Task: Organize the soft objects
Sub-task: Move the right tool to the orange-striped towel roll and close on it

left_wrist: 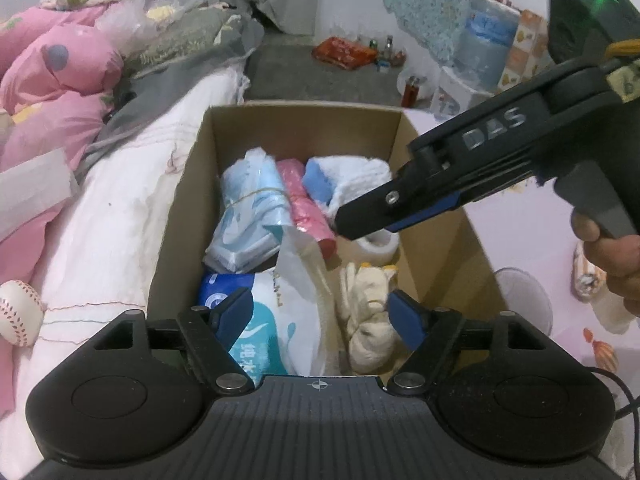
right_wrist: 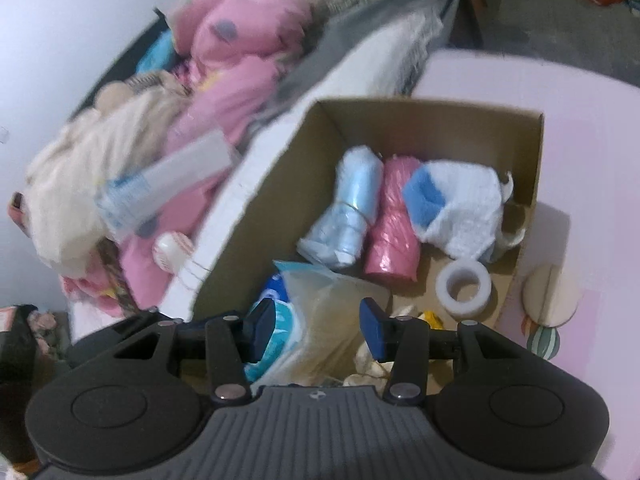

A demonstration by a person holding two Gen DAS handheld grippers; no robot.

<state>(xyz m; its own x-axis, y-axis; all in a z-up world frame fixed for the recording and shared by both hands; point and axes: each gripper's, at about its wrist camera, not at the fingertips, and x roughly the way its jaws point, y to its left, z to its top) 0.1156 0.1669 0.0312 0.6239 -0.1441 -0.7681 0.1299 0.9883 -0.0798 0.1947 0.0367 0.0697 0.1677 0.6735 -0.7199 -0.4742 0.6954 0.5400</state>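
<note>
A cardboard box [left_wrist: 180, 208] stands beside the bed and holds soft things: a light blue roll [left_wrist: 248, 208], a pink roll [left_wrist: 300, 200], a white and blue cloth [left_wrist: 352, 176], a tissue pack [left_wrist: 260, 320], a clear plastic bag [left_wrist: 300, 264], cream gloves [left_wrist: 368, 308] and a white tape ring [left_wrist: 378, 242]. My left gripper [left_wrist: 320, 312] is open above the box's near end. My right gripper [right_wrist: 316, 328] is open and empty above the bag [right_wrist: 332, 312] and the tissue pack [right_wrist: 276, 312]. It shows from the side in the left wrist view [left_wrist: 360, 220], over the tape ring.
A bed with a white sheet [left_wrist: 120, 208] and pink quilts [left_wrist: 60, 80] lies left of the box. A baseball [left_wrist: 18, 312] rests on it. A pale pink mat [right_wrist: 592, 160] lies right of the box. A water jug [left_wrist: 484, 36] stands at the far wall.
</note>
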